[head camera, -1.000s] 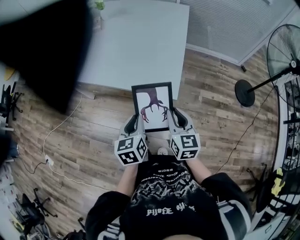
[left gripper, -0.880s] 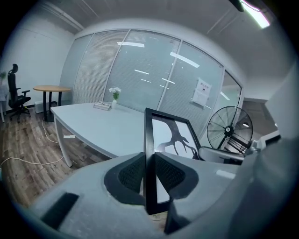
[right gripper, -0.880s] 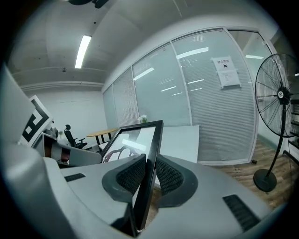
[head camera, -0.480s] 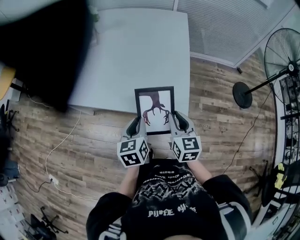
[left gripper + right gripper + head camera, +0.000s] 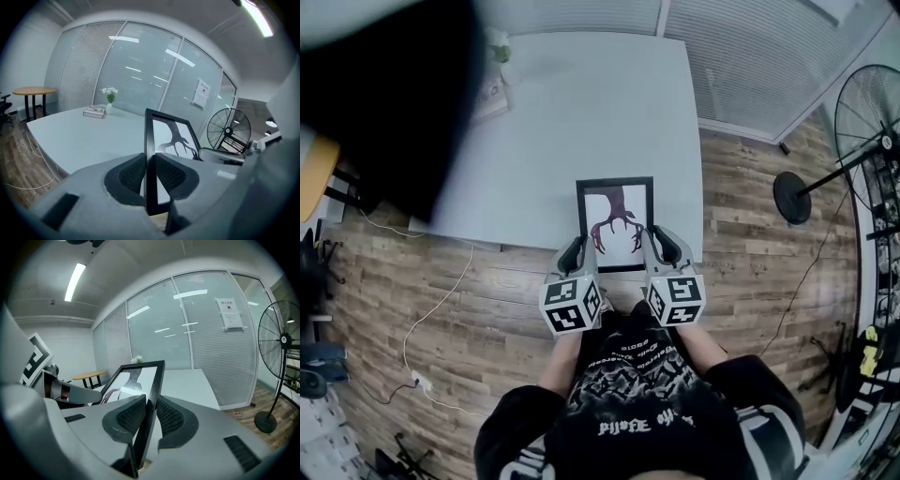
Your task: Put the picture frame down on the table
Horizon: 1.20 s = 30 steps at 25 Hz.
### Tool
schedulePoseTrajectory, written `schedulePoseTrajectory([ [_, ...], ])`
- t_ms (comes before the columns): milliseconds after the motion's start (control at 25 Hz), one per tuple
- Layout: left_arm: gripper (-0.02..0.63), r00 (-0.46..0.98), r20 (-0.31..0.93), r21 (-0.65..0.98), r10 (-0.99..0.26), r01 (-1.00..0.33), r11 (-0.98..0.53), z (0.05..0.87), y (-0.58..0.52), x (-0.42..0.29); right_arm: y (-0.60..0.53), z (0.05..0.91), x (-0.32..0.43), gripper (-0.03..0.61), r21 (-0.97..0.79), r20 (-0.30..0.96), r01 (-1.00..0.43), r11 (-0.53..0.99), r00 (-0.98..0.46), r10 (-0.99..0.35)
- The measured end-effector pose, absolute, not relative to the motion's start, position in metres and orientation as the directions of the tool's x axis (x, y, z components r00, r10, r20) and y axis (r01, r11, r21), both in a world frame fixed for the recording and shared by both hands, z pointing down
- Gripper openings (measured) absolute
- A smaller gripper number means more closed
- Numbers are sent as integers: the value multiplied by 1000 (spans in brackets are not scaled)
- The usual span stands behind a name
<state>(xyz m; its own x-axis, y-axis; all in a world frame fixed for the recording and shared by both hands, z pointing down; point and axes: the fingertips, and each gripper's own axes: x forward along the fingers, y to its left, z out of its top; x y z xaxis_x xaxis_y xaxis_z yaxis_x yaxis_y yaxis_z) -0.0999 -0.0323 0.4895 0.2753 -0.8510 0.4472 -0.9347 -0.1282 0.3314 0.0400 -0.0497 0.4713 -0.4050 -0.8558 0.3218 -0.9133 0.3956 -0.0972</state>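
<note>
Picture frame [image 5: 615,223]: where is it?
— Held in the air in front of the person, one claw on each side edge. From the head view its far part lies over the near edge of the white surface [image 5: 581,112] and its near end hangs over the wooden floor [image 5: 487,300]. Whether it touches the surface cannot be told.
— What does it look like?
— A black rim around a white sheet with a dark, branching, antler-like figure. The picture faces up toward the head camera.
— And the left claw [image 5: 574,255]?
— Closed on the frame's left edge. In the left gripper view the black rim stands edge-on between the two ribbed pads [image 5: 132,174], both pressed to it.
— The right claw [image 5: 661,249]?
— The same on the right edge. In the right gripper view the rim runs slanted between the pads [image 5: 165,417], clamped from both sides.
— Anything else on the surface?
— At its far left corner, a book [image 5: 95,111] and just beside it a small vase of white flowers [image 5: 109,99], well apart from the frame.
— Around it?
— A standing fan [image 5: 283,341] on the floor to the right, before the glass wall.
</note>
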Motion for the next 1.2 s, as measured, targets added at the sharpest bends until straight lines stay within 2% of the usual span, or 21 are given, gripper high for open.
schedulePoseTrajectory([
  [1200, 78, 146, 474, 334, -868, -942, 24, 482, -168, -125, -210, 461, 9, 69, -117, 354, -835, 538, -541, -763],
])
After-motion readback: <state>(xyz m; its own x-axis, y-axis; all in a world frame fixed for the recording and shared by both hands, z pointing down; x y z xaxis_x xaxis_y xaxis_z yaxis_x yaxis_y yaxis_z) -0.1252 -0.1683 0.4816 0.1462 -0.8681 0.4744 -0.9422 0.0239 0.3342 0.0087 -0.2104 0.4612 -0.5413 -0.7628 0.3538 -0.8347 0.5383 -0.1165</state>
